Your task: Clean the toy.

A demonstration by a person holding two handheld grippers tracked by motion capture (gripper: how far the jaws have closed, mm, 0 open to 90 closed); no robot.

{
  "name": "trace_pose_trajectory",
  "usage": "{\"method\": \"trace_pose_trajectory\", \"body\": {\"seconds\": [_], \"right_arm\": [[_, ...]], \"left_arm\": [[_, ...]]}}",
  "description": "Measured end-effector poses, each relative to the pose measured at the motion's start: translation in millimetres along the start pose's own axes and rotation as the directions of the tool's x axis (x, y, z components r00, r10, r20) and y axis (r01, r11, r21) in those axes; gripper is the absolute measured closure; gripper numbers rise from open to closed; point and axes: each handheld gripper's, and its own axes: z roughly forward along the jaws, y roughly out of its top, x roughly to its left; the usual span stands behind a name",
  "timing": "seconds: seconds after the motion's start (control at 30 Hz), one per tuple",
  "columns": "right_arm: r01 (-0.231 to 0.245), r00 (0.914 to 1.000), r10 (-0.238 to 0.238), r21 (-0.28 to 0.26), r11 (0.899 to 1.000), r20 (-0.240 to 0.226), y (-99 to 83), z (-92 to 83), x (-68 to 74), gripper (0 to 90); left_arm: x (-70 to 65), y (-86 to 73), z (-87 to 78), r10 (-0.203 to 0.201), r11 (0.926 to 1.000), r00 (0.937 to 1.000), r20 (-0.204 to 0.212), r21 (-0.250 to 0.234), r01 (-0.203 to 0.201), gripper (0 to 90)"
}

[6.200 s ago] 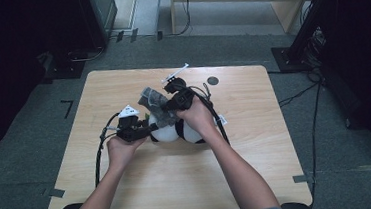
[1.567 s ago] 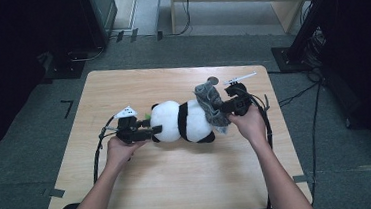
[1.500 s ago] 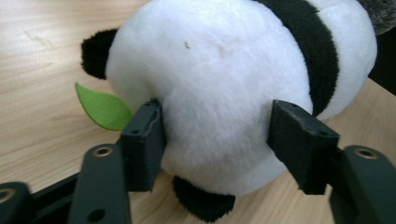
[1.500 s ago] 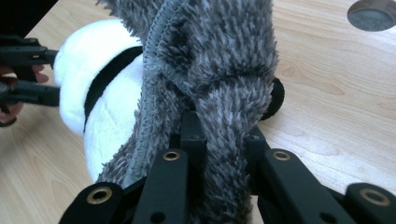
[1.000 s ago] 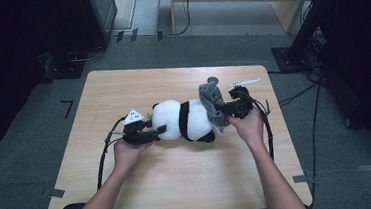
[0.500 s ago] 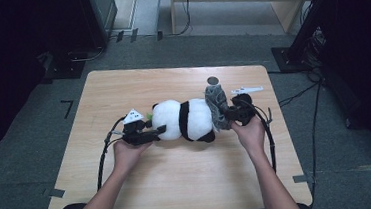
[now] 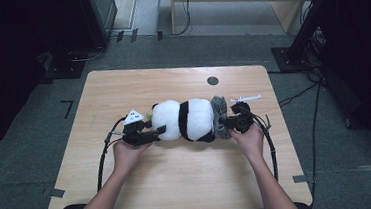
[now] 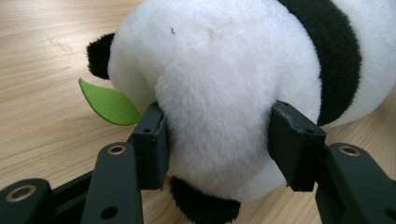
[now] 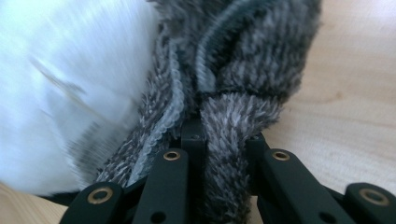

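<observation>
Panda (image 7: 184, 119): lying mid-worktop (image 7: 180, 185), head toward left edge. Left gripper (image 7: 159, 132): jaws clamped on head. Right gripper (image 7: 227, 122): jaws pinching grey cloth (image 7: 219, 117) at panda's rear.

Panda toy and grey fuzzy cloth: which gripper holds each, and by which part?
Left gripper clamps the panda toy around its white head end. Right gripper pinches a fold of the grey fuzzy cloth.

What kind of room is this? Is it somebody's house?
Probably a lab or workshop, not a house: a bare wooden table on grey carpet, dark equipment stands, and cables across the floor.
</observation>
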Motion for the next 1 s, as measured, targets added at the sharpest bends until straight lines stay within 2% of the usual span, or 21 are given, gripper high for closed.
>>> {"method": "trace_pose_trajectory", "body": {"seconds": [0.13, 0.27, 0.33, 0.63, 0.83, 1.0], "right_arm": [[0.000, 1.0000, 0.000, 0.061, 0.998, 0.005, -2.2, 11.4, 0.4, 78.8], [0.004, 1.0000, -0.004, 0.093, 0.996, 0.006, -2.5, 13.9, -2.9, 78.5], [0.001, 1.0000, -0.001, 0.090, 0.996, 0.004, -1.3, 10.4, -6.3, 78.5], [-0.023, 0.9995, 0.023, -0.009, 1.000, 0.023, 9.2, -27.0, -15.1, 78.6], [-0.011, 0.9999, 0.012, -0.079, 0.997, 0.004, 20.5, -53.6, -6.6, 78.6], [0.019, 0.9997, -0.021, -0.130, 0.991, -0.016, 29.5, -71.6, 6.1, 78.5]], "left_arm": [[0.8, -0.2, -0.6, 0.000, 1.0000, 1.0000, 0.001, 0.003, 0.000, 43.9], [2.2, 0.4, -1.7, 0.001, 1.0000, 1.0000, 0.005, 0.007, -0.001, 43.5], [2.9, 0.4, -2.2, -0.003, 0.9999, 1.0000, 0.009, 0.012, 0.003, 43.6], [2.8, 0.4, -2.9, -0.006, 0.9999, 0.9999, 0.011, 0.016, 0.006, 43.7], [2.5, 0.4, -3.0, -0.003, 0.9999, 0.9999, 0.010, 0.017, 0.003, 43.6], [2.2, 0.4, -2.9, -0.003, 0.9999, 1.0000, 0.009, 0.017, 0.003, 43.6]]}}
